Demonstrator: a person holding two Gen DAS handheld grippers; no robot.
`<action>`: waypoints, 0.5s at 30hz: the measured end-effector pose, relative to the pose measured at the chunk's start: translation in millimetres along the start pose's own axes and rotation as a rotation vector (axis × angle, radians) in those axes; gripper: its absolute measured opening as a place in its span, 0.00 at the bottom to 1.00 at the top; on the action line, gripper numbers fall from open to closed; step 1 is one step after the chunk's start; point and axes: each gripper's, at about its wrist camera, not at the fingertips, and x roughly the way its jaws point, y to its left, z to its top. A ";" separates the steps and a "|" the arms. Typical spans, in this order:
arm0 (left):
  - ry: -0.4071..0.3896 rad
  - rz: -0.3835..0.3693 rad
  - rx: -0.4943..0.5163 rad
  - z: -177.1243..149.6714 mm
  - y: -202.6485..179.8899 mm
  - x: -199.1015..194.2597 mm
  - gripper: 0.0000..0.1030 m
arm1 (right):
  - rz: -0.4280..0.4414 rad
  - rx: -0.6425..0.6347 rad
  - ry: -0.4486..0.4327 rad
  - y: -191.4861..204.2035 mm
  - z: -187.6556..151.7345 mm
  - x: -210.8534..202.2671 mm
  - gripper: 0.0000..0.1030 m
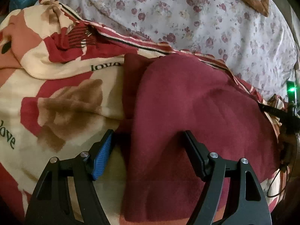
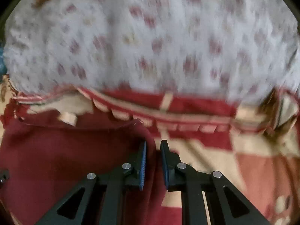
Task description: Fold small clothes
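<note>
Floral sheet point(image 1: 206, 18), white with small maroon roses, across the far field from 10 to 2 o'clock in both wrist views; heavily blurred in the right wrist view. Patchwork blanket point(image 1: 61, 97) in cream, red and tan, printed "love", filling the near field from 7 to 10 o'clock in the left wrist view, with a striped border running against the sheet. Maroon garment point(image 1: 187, 103) lying on the blanket, centre to 4 o'clock in the left wrist view, a raised fold along its left side, a cream tag point(image 2: 68, 119) near its upper edge in the right wrist view. Left gripper point(image 1: 150, 136) low at 6 o'clock, fingers spread wide, straddling the garment's left fold; blue pad point(image 1: 103, 155) clear of the cloth, over the blanket, black finger point(image 1: 195, 153) against the maroon fabric, no pinch seen. Right gripper point(image 2: 153, 144) at 6 o'clock in its own view, fingers drawn narrow with the garment's right edge running between the two blue pads point(image 2: 143, 161); a slim gap visible, firm contact not resolvable through the blur. Green indicator light point(image 1: 291, 89) at 3 o'clock in the left wrist view, black hardware just below it.
</note>
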 end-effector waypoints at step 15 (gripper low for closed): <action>-0.023 0.017 -0.018 -8.0 3.5 -16.4 0.72 | 0.299 -0.275 -0.057 149.9 0.2 -73.2 0.39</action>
